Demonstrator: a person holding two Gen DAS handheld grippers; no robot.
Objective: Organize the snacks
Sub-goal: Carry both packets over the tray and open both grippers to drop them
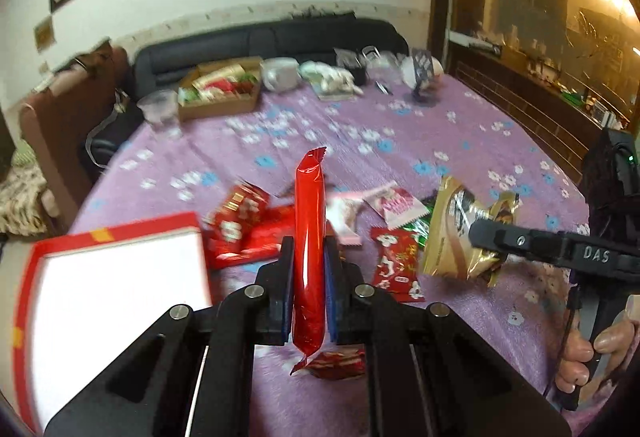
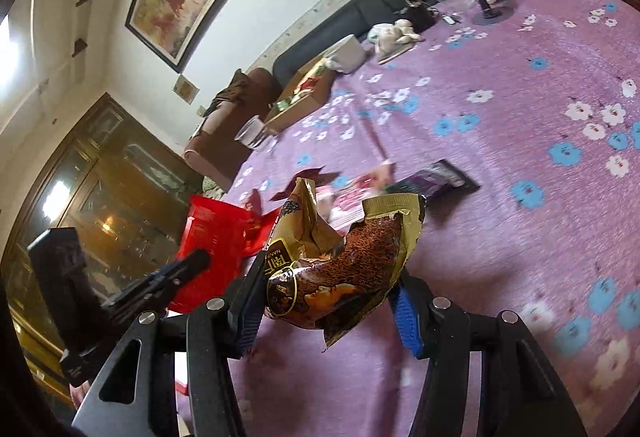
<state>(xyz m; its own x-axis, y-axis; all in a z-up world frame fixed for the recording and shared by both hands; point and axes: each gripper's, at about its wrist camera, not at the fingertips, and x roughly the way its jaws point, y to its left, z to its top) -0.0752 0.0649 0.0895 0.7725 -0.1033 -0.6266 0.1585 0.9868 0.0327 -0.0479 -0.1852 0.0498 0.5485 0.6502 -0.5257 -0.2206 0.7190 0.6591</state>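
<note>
The left gripper (image 1: 308, 277) is clamping a red stick packet (image 1: 309, 237) upright, just right of the red box (image 1: 120, 301). The right gripper (image 2: 324, 301) is pinching a gold snack bag (image 2: 340, 277) by one edge, farther right of the box. Risk: the crumpled bag slipping out, since the hold is partial.

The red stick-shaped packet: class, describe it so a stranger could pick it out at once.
Start at the purple flowered cloth, then find the pile of snacks beside the red-rimmed box. Above them, the left gripper has its jaws shut on the red stick packet. Unlike the flat pouches lying below, it is long, narrow, glossy and plain red, held upright.
</note>
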